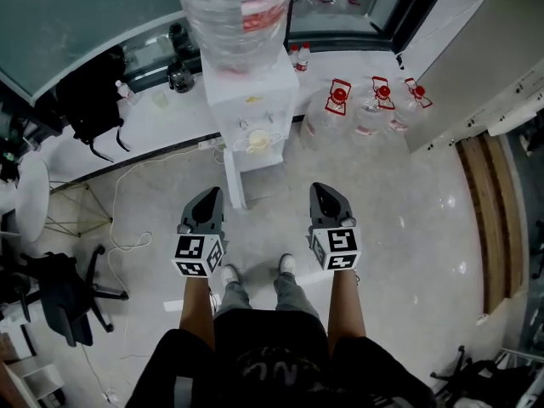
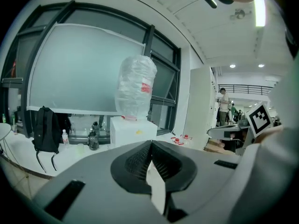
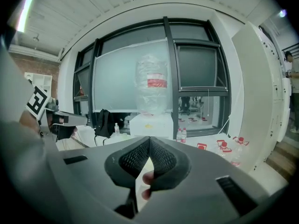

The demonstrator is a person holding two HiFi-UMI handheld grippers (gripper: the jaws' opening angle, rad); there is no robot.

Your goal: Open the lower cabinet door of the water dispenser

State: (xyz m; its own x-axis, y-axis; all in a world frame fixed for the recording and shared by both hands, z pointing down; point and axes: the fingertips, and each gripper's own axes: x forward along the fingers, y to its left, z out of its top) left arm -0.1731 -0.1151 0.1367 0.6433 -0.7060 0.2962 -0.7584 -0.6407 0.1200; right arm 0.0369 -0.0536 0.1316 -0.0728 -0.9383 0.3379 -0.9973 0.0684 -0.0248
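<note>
The white water dispenser (image 1: 252,100) stands at the window ledge with a plastic-wrapped bottle (image 1: 235,11) on top. Its taps face me, and its lower front (image 1: 239,177) is steeply foreshortened, so the cabinet door is hard to make out. My left gripper (image 1: 206,199) and right gripper (image 1: 328,194) are held side by side in front of it, apart from it, both shut and empty. In the left gripper view the dispenser (image 2: 132,130) rises behind the shut left gripper (image 2: 150,144). The right gripper view shows the dispenser (image 3: 150,124) over the shut right gripper (image 3: 149,139); the lower door is hidden in both.
Several spare water jugs with red caps (image 1: 340,102) stand on the floor right of the dispenser. A black backpack (image 1: 89,100) sits on the ledge at left, a cable (image 1: 127,228) trails across the floor, and an office chair (image 1: 64,300) is at lower left. A white pillar (image 1: 476,49) stands at right.
</note>
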